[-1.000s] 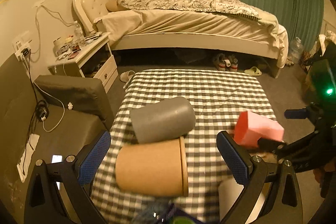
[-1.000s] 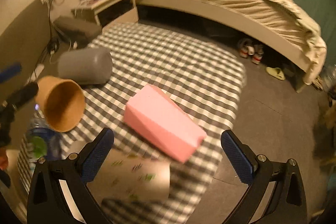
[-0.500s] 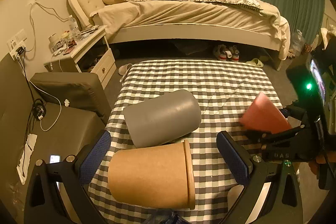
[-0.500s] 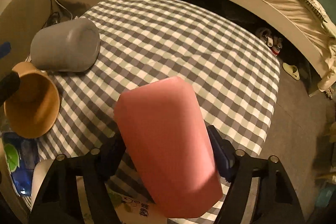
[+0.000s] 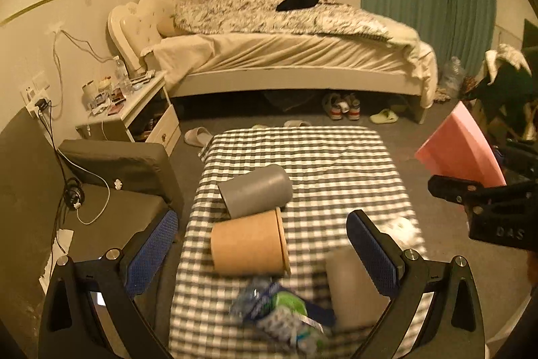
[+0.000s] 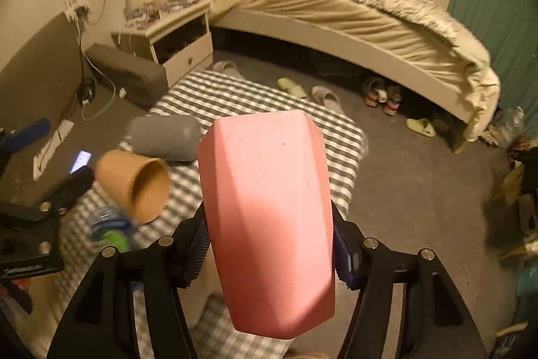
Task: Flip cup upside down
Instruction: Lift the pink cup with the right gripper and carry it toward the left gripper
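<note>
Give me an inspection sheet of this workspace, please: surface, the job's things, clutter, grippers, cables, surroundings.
Surface: table under a checked cloth.
Job's things: pink cup held in the air; brown cup and grey cup lying on their sides, side by side.
Clutter: crumpled plastic bottle near the front edge, blurred.
Grippers: right gripper shut on the pink cup; left gripper open, jaws either side of the brown cup.
Cables: white cable on the floor; wall leads above the nightstand.
Surroundings: bed, shoes, green curtain.

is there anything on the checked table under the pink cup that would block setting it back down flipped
The right gripper holds the pink cup above the checked table. Grey cup and brown cup lie left; the far right cloth looks bare.
</note>
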Demonstrator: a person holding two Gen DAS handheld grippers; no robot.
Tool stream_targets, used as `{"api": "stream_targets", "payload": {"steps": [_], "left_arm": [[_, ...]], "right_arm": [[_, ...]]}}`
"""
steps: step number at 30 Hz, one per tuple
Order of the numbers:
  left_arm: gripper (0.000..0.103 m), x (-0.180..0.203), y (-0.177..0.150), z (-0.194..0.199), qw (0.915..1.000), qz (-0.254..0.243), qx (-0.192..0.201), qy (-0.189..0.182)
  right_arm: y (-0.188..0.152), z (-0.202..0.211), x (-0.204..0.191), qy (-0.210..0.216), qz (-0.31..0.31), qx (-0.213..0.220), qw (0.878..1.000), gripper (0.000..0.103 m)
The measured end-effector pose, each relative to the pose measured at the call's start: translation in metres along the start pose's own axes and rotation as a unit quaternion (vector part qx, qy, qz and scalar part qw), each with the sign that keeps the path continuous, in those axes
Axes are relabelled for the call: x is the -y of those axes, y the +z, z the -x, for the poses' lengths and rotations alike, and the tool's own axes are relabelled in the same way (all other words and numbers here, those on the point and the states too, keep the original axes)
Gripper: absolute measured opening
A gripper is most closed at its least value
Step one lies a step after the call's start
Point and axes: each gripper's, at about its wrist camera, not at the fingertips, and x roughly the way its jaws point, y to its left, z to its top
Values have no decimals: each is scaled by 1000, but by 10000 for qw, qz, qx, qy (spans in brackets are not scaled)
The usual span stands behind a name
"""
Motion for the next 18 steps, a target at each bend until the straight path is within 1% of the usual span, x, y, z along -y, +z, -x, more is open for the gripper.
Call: {"api": "stream_targets", "payload": {"steps": [3, 6, 8, 11, 14, 18], "left_arm": [[103, -9, -9, 30, 9999, 2, 72, -72], [103, -20, -24, 59, 9998, -28, 180, -87], [103, -27, -37, 74, 9997, -55, 206, -86], [103, -39, -59, 93, 9996, -88, 253, -61], [103, -51, -81, 104, 9997, -59, 239, 23], [103, -66, -111, 102, 9994, -99, 148, 287]], "right_arm": [[-19, 50, -18, -162, -131, 136, 9997, 61], [-43, 89, -42, -190, -290, 224, 9991, 61], [-61, 107, -57, -222, -350, 230, 9989, 61], [-87, 125, -81, -193, -471, 233, 9984, 61], [-113, 133, -104, -140, -612, 217, 9978, 61], [-145, 122, -131, -106, -825, 117, 9965, 61]]}}
